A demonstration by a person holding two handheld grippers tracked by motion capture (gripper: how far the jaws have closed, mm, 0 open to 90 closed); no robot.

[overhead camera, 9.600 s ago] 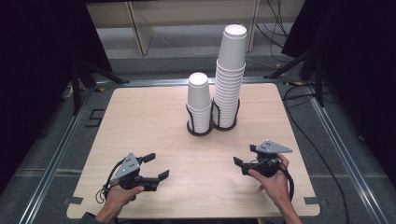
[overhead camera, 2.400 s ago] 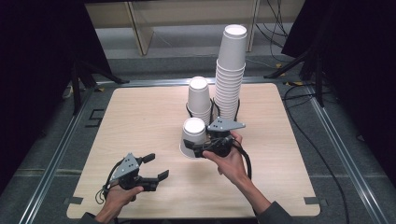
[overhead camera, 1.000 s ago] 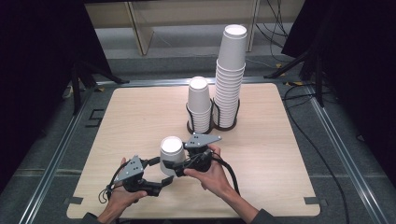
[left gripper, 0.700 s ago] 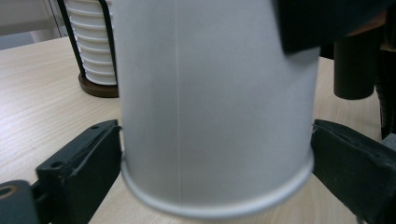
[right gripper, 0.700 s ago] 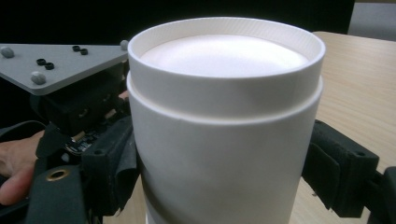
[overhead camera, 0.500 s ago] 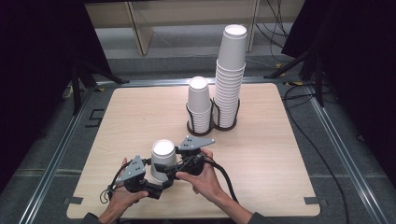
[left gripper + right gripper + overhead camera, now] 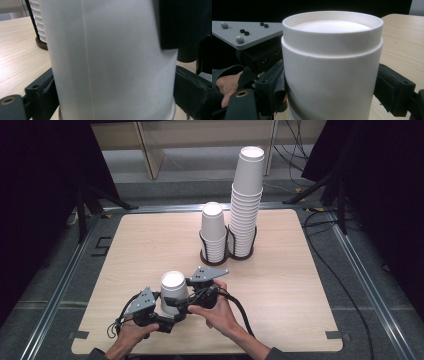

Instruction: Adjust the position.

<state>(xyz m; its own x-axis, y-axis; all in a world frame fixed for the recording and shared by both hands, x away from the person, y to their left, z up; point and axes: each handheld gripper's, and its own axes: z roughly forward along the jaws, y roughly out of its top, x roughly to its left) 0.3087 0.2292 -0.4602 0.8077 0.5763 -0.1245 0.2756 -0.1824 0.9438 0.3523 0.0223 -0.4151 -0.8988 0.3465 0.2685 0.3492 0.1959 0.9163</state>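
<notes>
A white paper cup (image 7: 174, 290) stands upside down near the table's front left, held between both grippers. My right gripper (image 7: 184, 303) reaches in from the right, shut on the cup's side; in the right gripper view its jaws press both sides of the cup (image 7: 332, 70). My left gripper (image 7: 169, 318) comes from the left and lower down. In the left gripper view its jaws hug the cup (image 7: 110, 62) just above the wide rim. Both hands sit close together at the front edge.
A short stack of white cups (image 7: 213, 232) and a tall stack (image 7: 246, 200) stand in a black wire holder (image 7: 226, 256) at the table's middle back. The wooden table (image 7: 300, 285) has a metal frame around it and dark stands behind.
My right gripper took a cup from near the holder and carried it forward and left to my left gripper. In the last half second the left jaws have drawn in on the cup.
</notes>
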